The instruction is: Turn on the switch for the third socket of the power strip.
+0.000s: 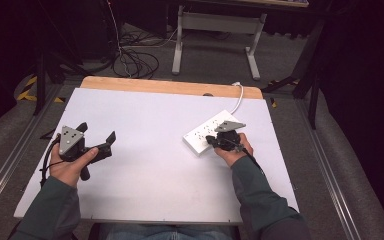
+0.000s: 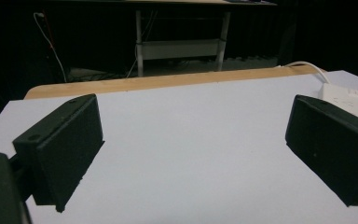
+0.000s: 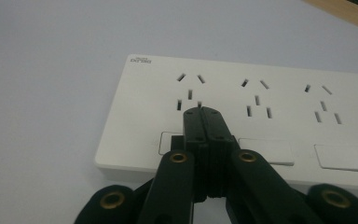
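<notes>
Nearest the person, two dark-green sleeves (image 1: 55, 207) come in over the white table (image 1: 145, 180), a hand on each tool. The left gripper (image 1: 96, 139) sits at the near left, above bare surface, jaws spread wide; in the left gripper view (image 2: 193, 154) the two black blocks stand far apart with nothing between them. Over on the right, the right gripper (image 1: 211, 140) is pressed together, jaws tight against each other with nothing in them, and in the right gripper view (image 3: 200, 112) the joined tips sit over the near end of the power strip (image 3: 279, 107), right at the first socket group by its rocker switch; contact can't be told. The strip is white, flat and long, lying diagonally on the right half of the table (image 1: 207, 131), with rows of slotted sockets, each with a rectangular switch below. A small grey logo sits in its corner, too blurred to read. Its white cable (image 1: 239, 97) curls away towards the wooden far edge (image 1: 170, 86). Beyond, black cables on the floor (image 1: 135, 62) and a grey desk frame (image 1: 215, 35).
</notes>
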Motion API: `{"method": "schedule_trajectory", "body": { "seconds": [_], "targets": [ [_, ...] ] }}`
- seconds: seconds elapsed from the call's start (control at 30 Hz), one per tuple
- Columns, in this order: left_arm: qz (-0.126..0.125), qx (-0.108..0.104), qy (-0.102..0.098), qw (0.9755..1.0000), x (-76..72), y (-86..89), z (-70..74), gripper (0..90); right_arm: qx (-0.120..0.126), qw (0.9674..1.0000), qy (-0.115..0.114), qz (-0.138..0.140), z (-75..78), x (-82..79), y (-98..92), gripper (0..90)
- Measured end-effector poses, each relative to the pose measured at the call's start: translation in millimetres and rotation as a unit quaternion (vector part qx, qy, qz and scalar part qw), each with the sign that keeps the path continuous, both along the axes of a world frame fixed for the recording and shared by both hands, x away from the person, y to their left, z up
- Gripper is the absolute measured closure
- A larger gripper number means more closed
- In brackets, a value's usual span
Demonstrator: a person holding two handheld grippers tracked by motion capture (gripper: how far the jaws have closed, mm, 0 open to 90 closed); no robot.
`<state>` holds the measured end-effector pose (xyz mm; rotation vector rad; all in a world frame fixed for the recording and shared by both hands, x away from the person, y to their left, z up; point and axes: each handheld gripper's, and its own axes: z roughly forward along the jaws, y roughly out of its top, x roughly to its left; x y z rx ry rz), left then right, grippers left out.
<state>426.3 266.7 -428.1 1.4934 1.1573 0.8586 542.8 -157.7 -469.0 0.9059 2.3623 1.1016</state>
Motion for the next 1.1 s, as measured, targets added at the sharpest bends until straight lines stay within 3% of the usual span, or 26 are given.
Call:
{"method": "schedule_trajectory", "body": {
  "seconds": [0.2, 0.23, 0.3, 0.63, 1.1],
  "targets": [
    [0.001, 0.001, 0.000, 1.0000, -0.4, 0.1, 0.0, 4.6, 0.011, 0.9998, 0.011, -0.011, -1.9, 0.7, -1.7, 90.0],
    [0.001, 0.000, 0.000, 1.0000, -0.5, 0.2, 0.0, 4.6, 0.010, 0.9998, 0.003, -0.016, -2.7, 1.0, -2.5, 90.0],
    [0.000, 0.001, 0.000, 1.0000, -0.5, 0.1, 0.0, 4.6, 0.026, 0.9993, 0.016, -0.024, -3.2, 2.4, -5.0, 90.0],
    [-0.004, 0.000, 0.001, 1.0000, 0.3, -1.6, 0.0, 4.8, 0.005, 0.9999, -0.003, -0.012, -2.9, -0.4, -0.8, 90.0],
    [-0.003, 0.000, 0.000, 1.0000, -1.8, -1.4, 0.5, 4.8, -0.001, 0.9999, -0.004, -0.014, -2.3, -1.6, -0.9, 90.0]
  ]
}}
